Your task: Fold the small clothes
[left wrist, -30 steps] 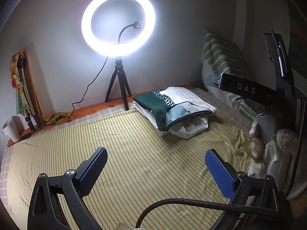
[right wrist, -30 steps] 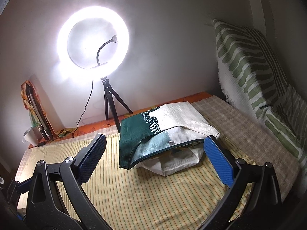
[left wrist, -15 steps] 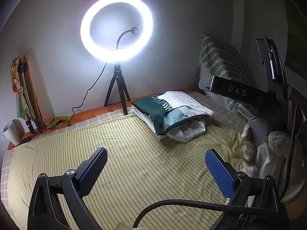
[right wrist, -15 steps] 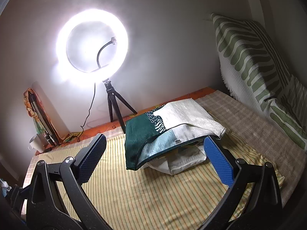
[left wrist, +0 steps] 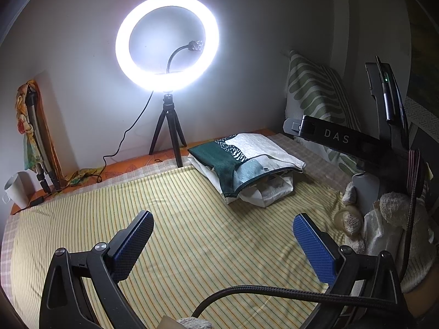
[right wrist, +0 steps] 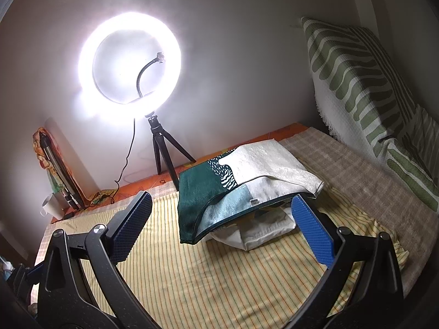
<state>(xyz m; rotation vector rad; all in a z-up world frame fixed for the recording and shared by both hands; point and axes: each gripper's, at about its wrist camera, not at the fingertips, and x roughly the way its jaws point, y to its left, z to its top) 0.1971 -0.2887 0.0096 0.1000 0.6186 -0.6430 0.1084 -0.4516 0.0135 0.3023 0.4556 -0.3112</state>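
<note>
Vs a second ago: both wrist views sit further back and a bit higher. In the right view the stack of folded clothes (right wrist: 241, 192) takes up less of the picture and lies further from the pads; in the left view it has slid up and away, and more of the yellow striped bedsheet (left wrist: 192, 235) shows in front. The stack itself has not changed shape or place on the bed.

Left gripper (left wrist: 222, 235): blue textured pads wide apart, nothing between them, above bare sheet, well short of the stack. Right gripper (right wrist: 222, 219): pads also spread wide, empty, lined up on the stack; its right pad overlaps the stack's right end in the picture, contact cannot be told.

Stack: dark-green and cream patterned cloth on top, white folded pieces under it, at the far side of the bed just right of the black tripod (left wrist: 167, 134) of the lit white ring light (left wrist: 166, 43).

Readable text: "DAS" in white on the black body of the right gripper, seen at right in the left view. Small white tag on the top cloth, unreadable.

Green-and-white striped pillow (right wrist: 365, 90) leans on the wall at right. White mug (left wrist: 16, 189) far left.
</note>
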